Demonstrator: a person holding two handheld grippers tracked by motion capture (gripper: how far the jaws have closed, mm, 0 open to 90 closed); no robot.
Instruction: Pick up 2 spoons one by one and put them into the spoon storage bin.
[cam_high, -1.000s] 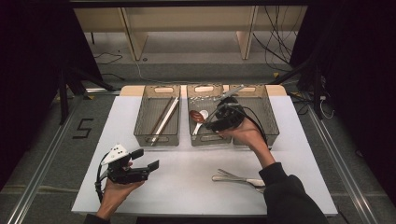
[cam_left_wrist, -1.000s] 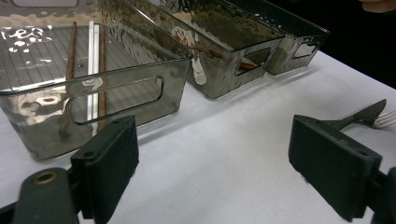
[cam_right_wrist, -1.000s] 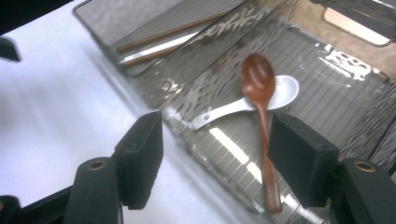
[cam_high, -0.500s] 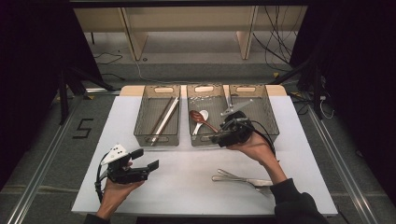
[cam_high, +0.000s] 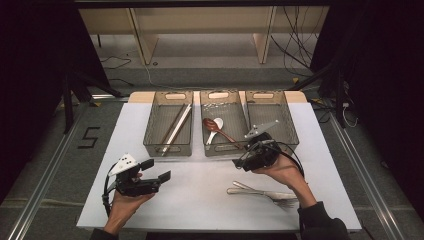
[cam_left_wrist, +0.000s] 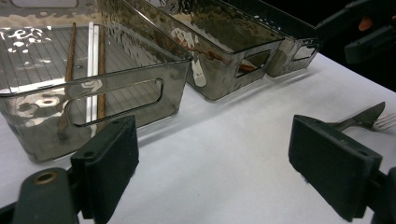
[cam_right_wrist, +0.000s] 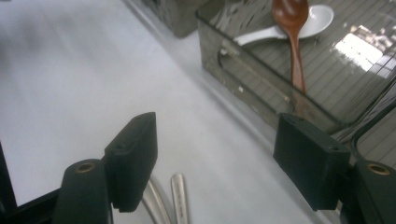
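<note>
A: Where is your right tool (cam_high: 239, 162) now?

B: You hold it above the desk (cam_high: 200, 200), just before the middle bin (cam_high: 223, 148). Its jaws have just been opening; they are wide, nothing between.

A: And the cutlery (cam_high: 260, 192)?

B: It lies on the desk near your right hand. Your left tool (cam_high: 159, 170) is wide too, empty.

Bright overhead light on the white table (cam_high: 210, 200), dark surroundings, glare on bins (cam_left_wrist: 140, 70), motion-blurred right gripper view.
</note>
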